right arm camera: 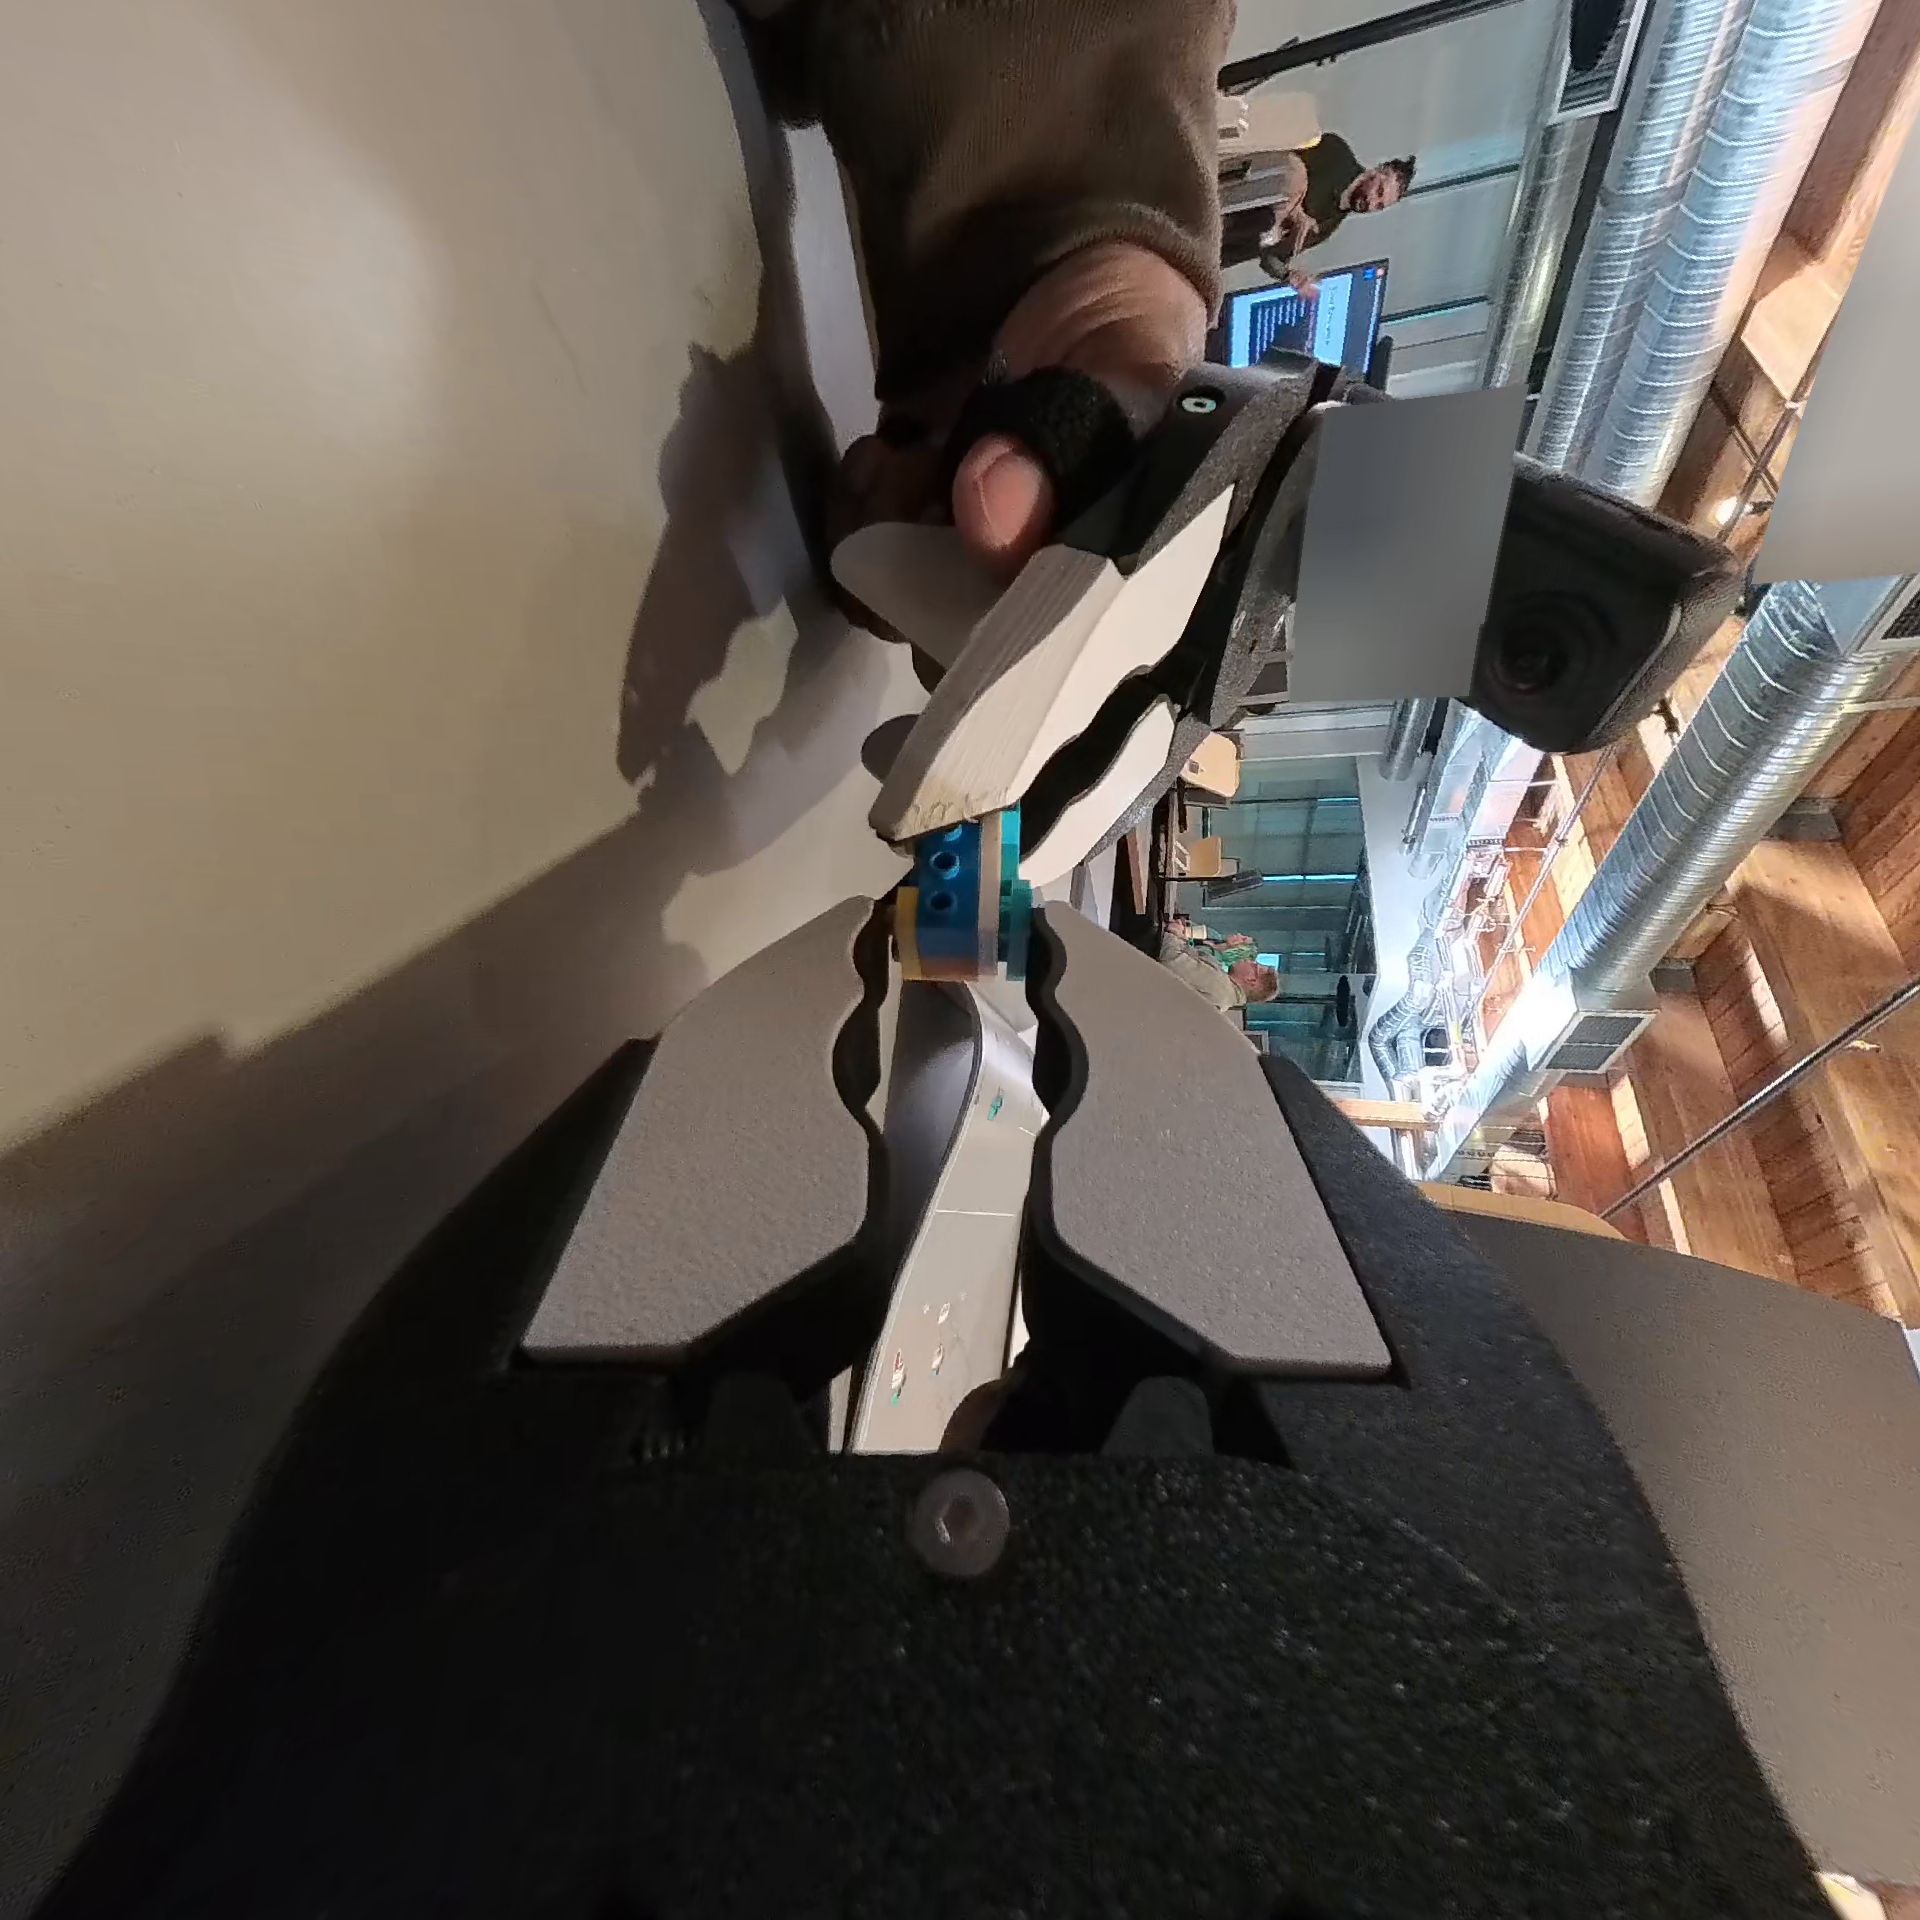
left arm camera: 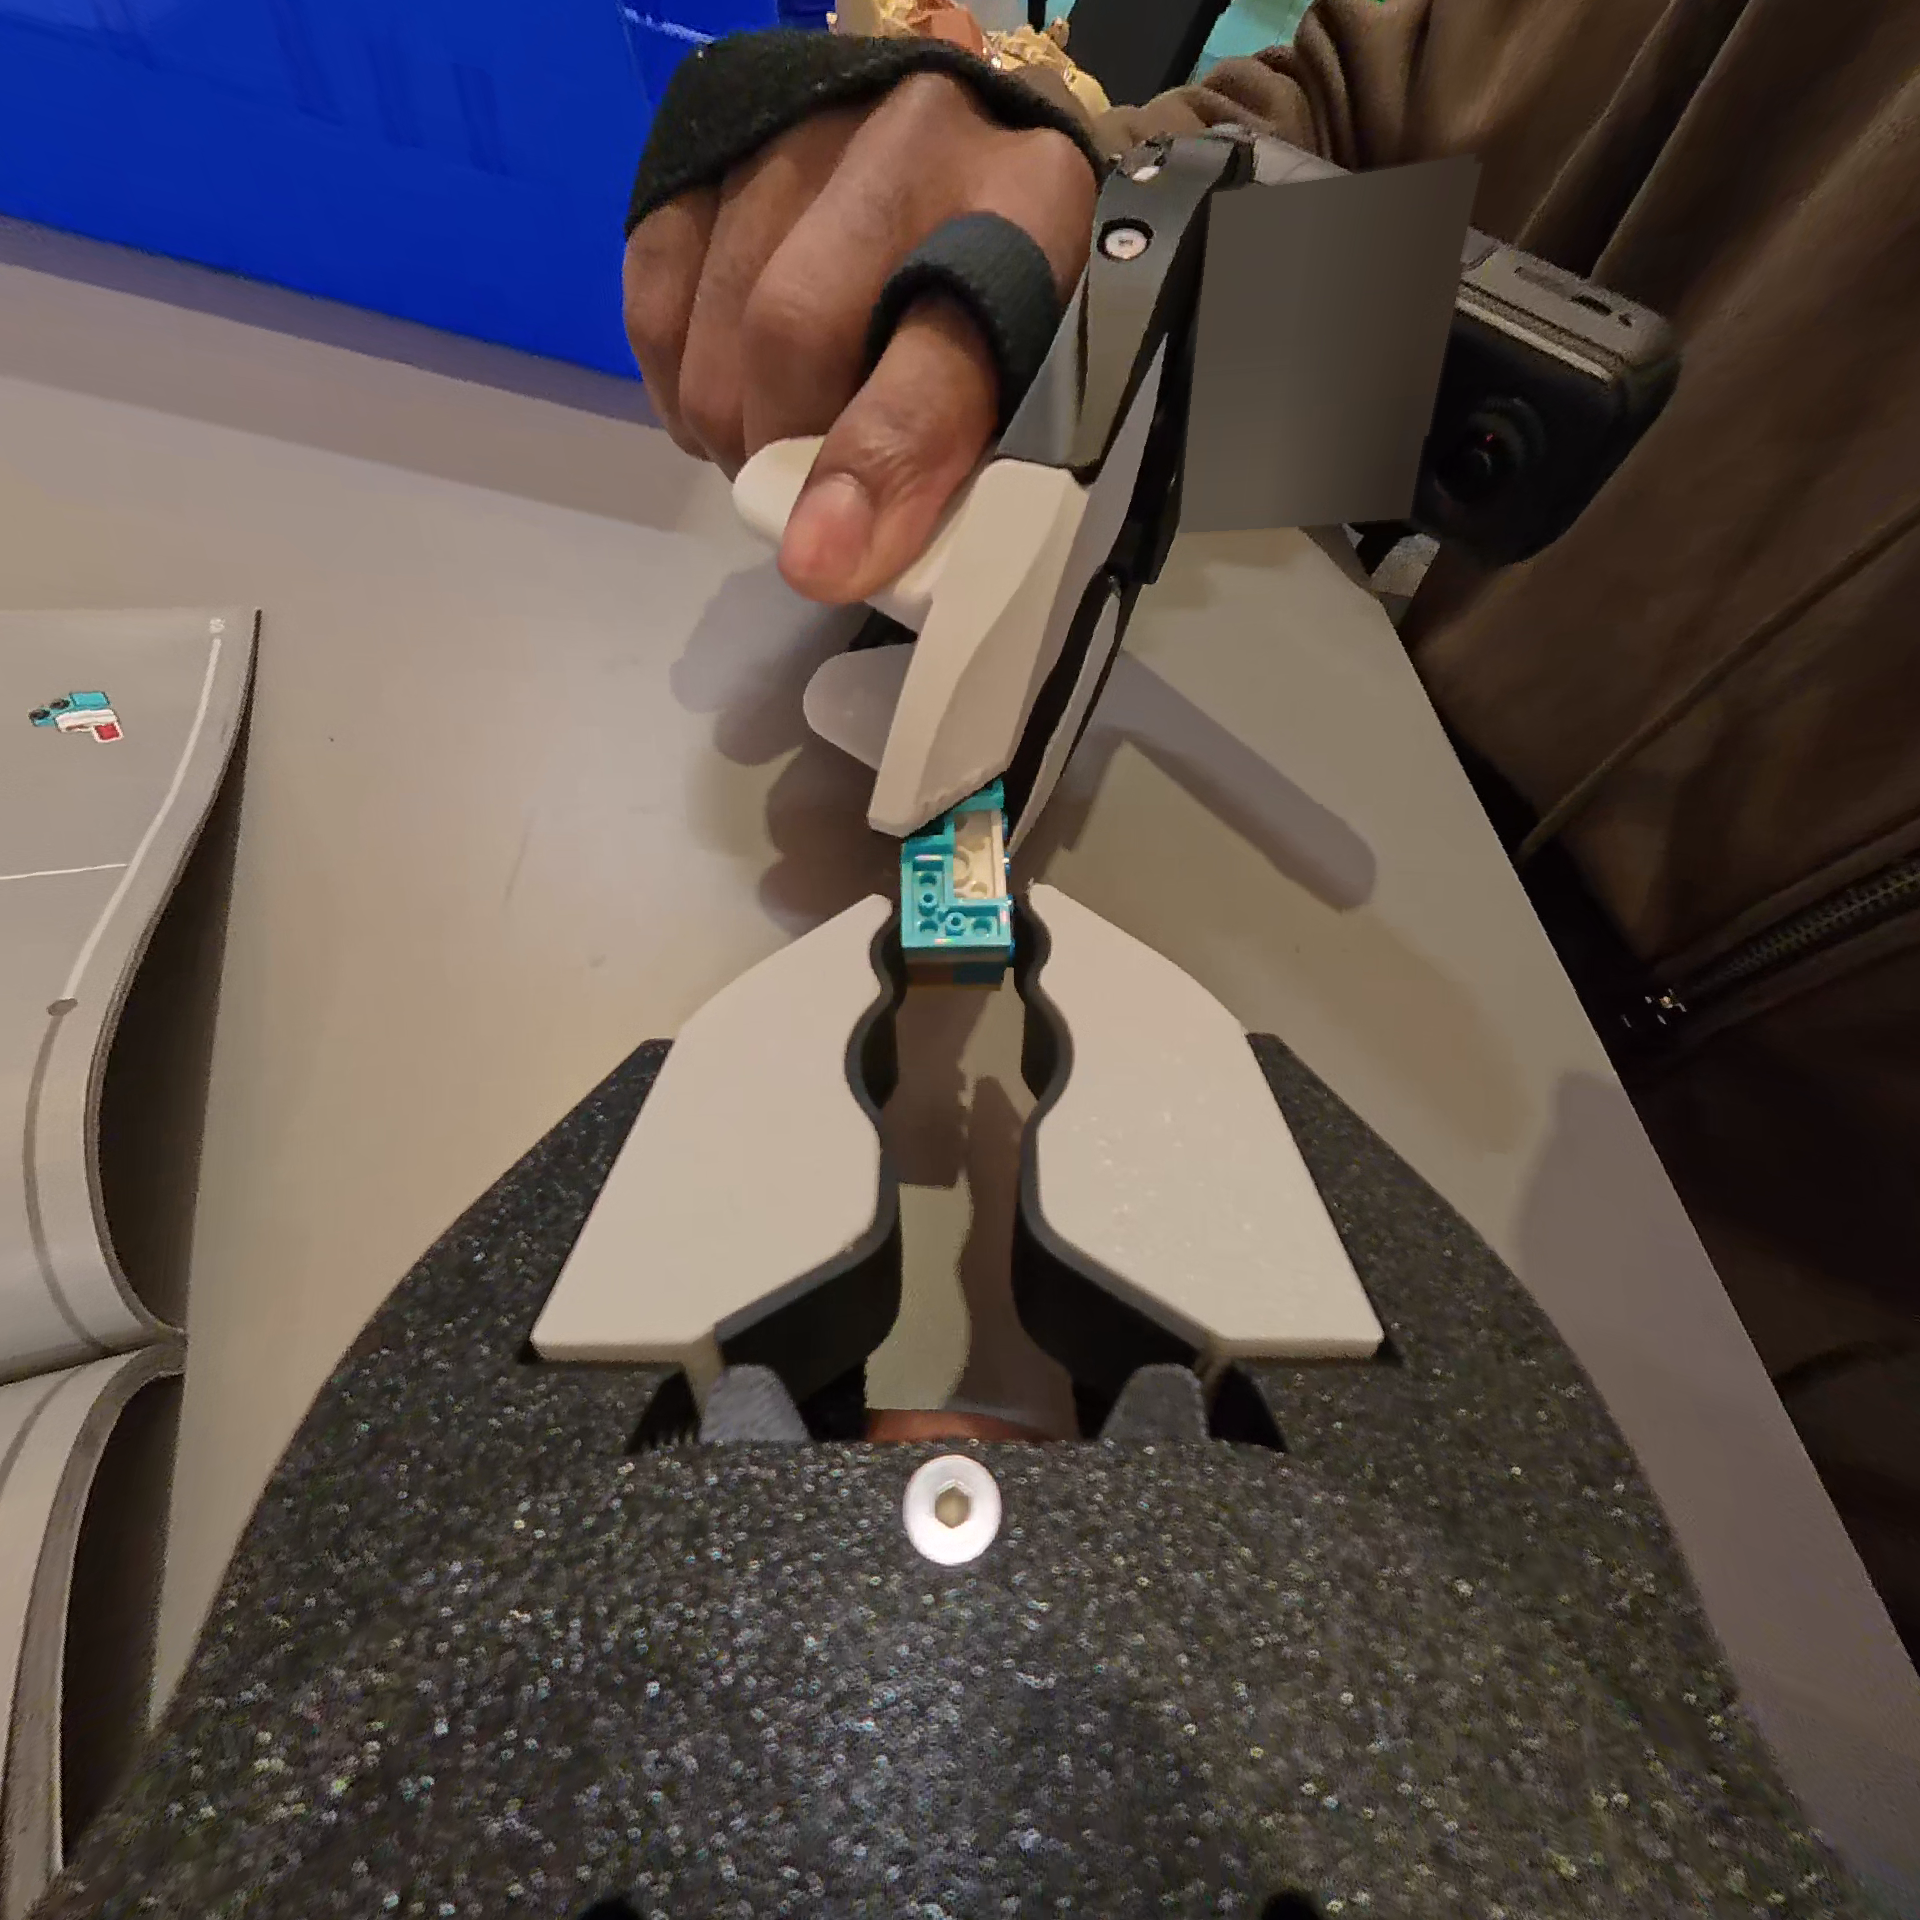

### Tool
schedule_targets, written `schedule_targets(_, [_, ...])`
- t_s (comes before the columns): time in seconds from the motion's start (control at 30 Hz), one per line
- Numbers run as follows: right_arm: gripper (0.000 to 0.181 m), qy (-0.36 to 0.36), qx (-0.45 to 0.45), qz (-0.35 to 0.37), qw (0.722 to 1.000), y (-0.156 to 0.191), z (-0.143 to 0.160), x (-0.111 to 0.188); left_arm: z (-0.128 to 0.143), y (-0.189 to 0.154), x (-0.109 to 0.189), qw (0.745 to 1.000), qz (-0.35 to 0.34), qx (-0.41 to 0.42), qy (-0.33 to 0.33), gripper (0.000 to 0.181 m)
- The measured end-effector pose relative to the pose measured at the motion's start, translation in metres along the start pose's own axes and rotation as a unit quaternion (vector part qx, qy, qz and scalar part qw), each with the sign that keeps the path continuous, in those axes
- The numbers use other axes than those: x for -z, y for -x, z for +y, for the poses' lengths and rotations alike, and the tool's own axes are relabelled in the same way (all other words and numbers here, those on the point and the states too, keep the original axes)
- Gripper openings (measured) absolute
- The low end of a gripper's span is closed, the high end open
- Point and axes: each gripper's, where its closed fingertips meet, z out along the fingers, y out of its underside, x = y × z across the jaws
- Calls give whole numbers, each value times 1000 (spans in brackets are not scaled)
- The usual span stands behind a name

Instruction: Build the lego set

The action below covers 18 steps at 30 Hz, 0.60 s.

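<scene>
**Both grippers pinch one small Lego assembly above the table**

Left wrist view: the left gripper (left arm camera: 956,940) has its two grey fingers closed on the near end of a small Lego assembly (left arm camera: 958,899), a teal plate with a white piece set into it and darker layers beneath. The assembly is held in the air above the grey table (left arm camera: 468,644). From the far side, the right gripper (left arm camera: 977,821) angles down and clamps the assembly's far end between its white fingertips; a person's hand (left arm camera: 842,312), wearing a black fingerless glove, grips its handle. An open instruction booklet (left arm camera: 114,831) lies on the table at the left, and a blue bin (left arm camera: 312,156) stands behind.

Right wrist view: the picture is rolled sideways. The right gripper (right arm camera: 956,935) is clamped on the same Lego assembly (right arm camera: 951,914), here showing a blue studded side, a tan layer and a teal edge. The left gripper (right arm camera: 961,821) grips its other end, held by the other gloved hand (right arm camera: 1039,416). The booklet (right arm camera: 956,1226) shows between the near fingers, with the table (right arm camera: 312,416) on the left.
</scene>
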Motion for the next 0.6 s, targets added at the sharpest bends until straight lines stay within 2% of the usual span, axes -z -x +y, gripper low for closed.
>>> schedule_targets(0.6, [23,-4,-6,-26,1000,3,0,3,1,-1,-3,1000,12,7,2,19])
